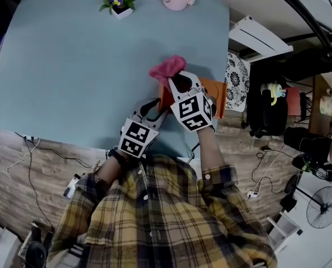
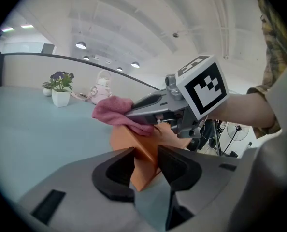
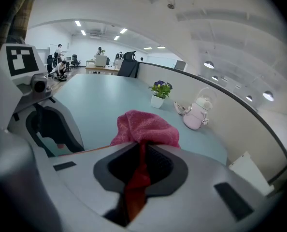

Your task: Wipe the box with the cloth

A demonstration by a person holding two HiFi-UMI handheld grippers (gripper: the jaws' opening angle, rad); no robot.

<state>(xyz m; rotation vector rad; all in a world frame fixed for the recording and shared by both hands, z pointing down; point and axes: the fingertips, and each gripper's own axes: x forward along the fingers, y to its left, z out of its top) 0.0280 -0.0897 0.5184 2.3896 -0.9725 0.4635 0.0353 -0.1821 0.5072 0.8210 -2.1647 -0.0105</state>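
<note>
Orange in the jaws of the left gripper (image 2: 146, 167), pink in those of the right gripper (image 3: 142, 167): clamps the box (image 2: 134, 146) by its near corner for steadiness, pinches the cloth (image 3: 146, 128) with its bunch ahead of the tips, against the box's upper edge for wiping.

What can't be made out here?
- Flat orange cardboard box: head view, mostly behind the left gripper and right gripper.
- Same box, right gripper view: only a thin edge shows past the pink fabric cloth and gripper body.
- People in the far background, right gripper view: too small.
</note>
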